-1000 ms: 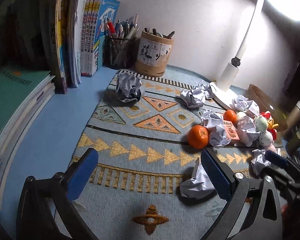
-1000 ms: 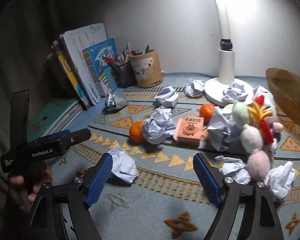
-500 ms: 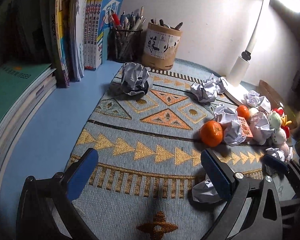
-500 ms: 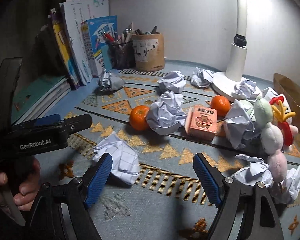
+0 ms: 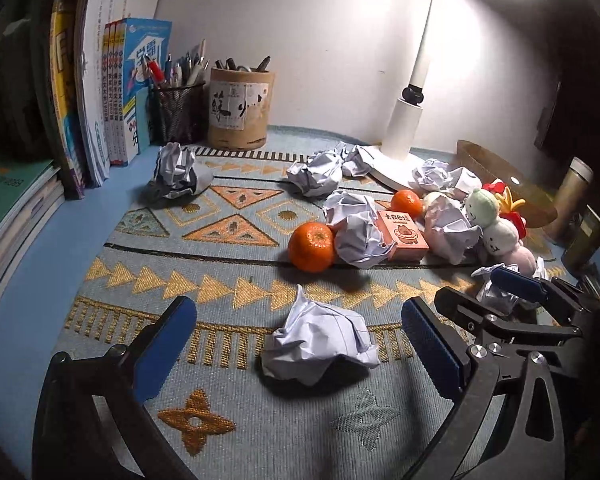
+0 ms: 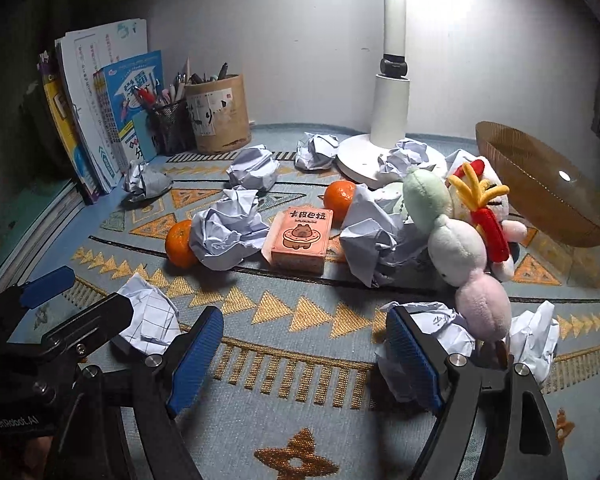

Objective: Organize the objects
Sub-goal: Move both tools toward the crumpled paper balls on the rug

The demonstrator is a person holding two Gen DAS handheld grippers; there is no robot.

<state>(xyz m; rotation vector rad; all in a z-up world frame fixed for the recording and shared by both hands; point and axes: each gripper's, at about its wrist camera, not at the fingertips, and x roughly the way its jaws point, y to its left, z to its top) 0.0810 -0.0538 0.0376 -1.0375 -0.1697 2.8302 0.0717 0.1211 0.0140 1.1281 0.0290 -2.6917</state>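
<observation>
Several crumpled paper balls, two oranges point(image 5: 312, 246) point(image 5: 407, 203), a pink box point(image 5: 404, 234) and plush toys point(image 5: 496, 228) lie on a patterned mat point(image 5: 220, 280). My left gripper point(image 5: 296, 312) is open, low over the mat, and one paper ball point(image 5: 320, 344) lies between its blue fingers without touching them. My right gripper point(image 6: 304, 320) is open with only bare mat between its fingers. Its right finger stands against another paper ball point(image 6: 444, 324), beside the pink plush toy point(image 6: 484, 304). The left gripper point(image 6: 60, 300) also shows at the left of the right wrist view, over the same paper ball point(image 6: 152, 316).
A white desk lamp point(image 5: 408, 120) stands at the back, with a wooden bowl point(image 6: 540, 184) to its right. A mesh pen cup point(image 5: 176, 112) and a round holder point(image 5: 240, 108) stand at the back left beside upright books point(image 5: 100, 92). Stacked books point(image 5: 12, 208) lie on the left.
My left gripper has moved right, so the paper ball that lay by its right finger is now between both fingers. My right gripper has dipped and come closer to the box and toys.
</observation>
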